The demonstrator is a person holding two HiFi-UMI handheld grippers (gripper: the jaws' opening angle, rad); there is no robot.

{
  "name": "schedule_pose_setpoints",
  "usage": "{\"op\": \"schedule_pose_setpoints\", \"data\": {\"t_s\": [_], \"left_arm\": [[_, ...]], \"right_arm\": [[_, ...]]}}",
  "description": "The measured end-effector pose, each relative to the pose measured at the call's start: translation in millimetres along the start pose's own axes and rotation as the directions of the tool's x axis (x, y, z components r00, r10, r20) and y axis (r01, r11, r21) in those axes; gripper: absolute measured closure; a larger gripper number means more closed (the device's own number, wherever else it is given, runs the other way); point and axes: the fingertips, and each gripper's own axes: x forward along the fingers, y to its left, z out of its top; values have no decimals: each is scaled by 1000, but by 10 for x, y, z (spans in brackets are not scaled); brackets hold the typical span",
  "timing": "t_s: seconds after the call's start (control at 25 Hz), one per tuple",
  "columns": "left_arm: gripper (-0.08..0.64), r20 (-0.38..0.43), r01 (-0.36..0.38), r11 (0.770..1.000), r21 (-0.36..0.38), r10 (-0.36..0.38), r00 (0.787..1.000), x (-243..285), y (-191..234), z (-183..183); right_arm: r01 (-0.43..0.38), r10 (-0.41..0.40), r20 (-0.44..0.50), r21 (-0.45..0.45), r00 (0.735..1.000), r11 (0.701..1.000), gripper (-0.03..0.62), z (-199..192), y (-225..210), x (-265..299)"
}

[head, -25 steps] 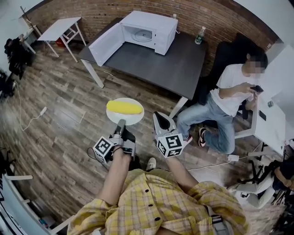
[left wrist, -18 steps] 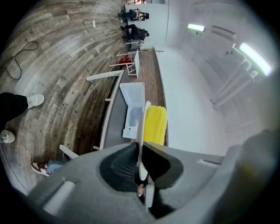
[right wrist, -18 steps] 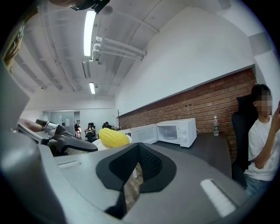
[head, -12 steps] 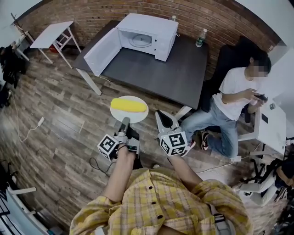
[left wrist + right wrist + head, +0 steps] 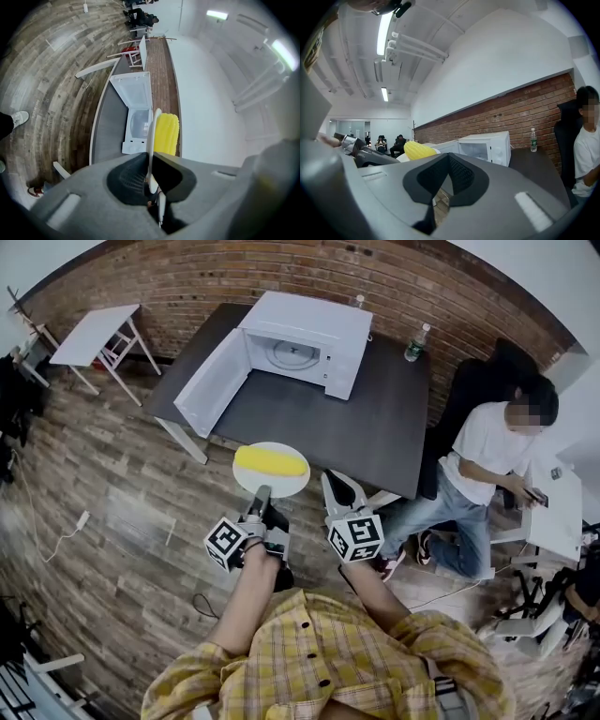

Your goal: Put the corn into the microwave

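Note:
A yellow corn cob (image 5: 270,462) lies on a round white plate (image 5: 292,486). My left gripper (image 5: 260,499) is shut on the plate's near rim and holds it level just before the dark table (image 5: 375,418). In the left gripper view the plate (image 5: 151,133) shows edge-on between the pads, with the corn (image 5: 166,134) beside it. The white microwave (image 5: 309,338) stands at the table's far side, its door (image 5: 211,381) swung open to the left and the turntable (image 5: 292,354) visible. My right gripper (image 5: 339,491) hangs shut and empty to the right of the plate.
A person sits in a dark chair (image 5: 487,456) at the table's right end, legs stretched toward my right. A water bottle (image 5: 414,341) stands at the table's back right. A small white table (image 5: 94,329) is at the far left, a white desk (image 5: 553,512) at the right.
Both grippers and the plate with the corn have moved forward toward the table. The plate now reaches the table's front edge, and the microwave appears closer.

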Motion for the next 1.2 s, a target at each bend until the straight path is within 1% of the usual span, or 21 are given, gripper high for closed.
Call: {"op": "schedule_pose_setpoints", "data": {"t_s": [0.2, 0.4, 0.56, 0.68, 0.88, 1.04, 1.2], "left_arm": [[538, -34, -26, 1000, 10, 27, 999, 312, -24, 314], [538, -72, -36, 999, 16, 37, 997, 559, -42, 536], [538, -103, -45, 999, 15, 47, 994, 760, -44, 688], [538, -127, -49, 999, 12, 50, 991, 917, -53, 802], [537, -171, -18, 1000, -13, 15, 985, 1144, -144, 851], [538, -186, -51, 999, 16, 53, 981, 1214, -78, 916], [537, -199, -53, 999, 3, 52, 979, 1313, -84, 922]], "right_arm": [[26, -26, -9, 6, 1000, 1000, 588, 31, -11, 422], [70, -70, -16, 5, 997, 998, 588, 61, -54, 740], [106, -105, -13, 35, 994, 994, 588, 89, -135, 964], [134, -134, -8, 16, 991, 991, 588, 136, -188, 1121], [180, -180, 4, 20, 984, 984, 588, 186, -286, 1267], [194, -194, 5, 20, 981, 981, 588, 213, -324, 1358], [212, -212, 16, 23, 977, 977, 588, 258, -389, 1419]]}}
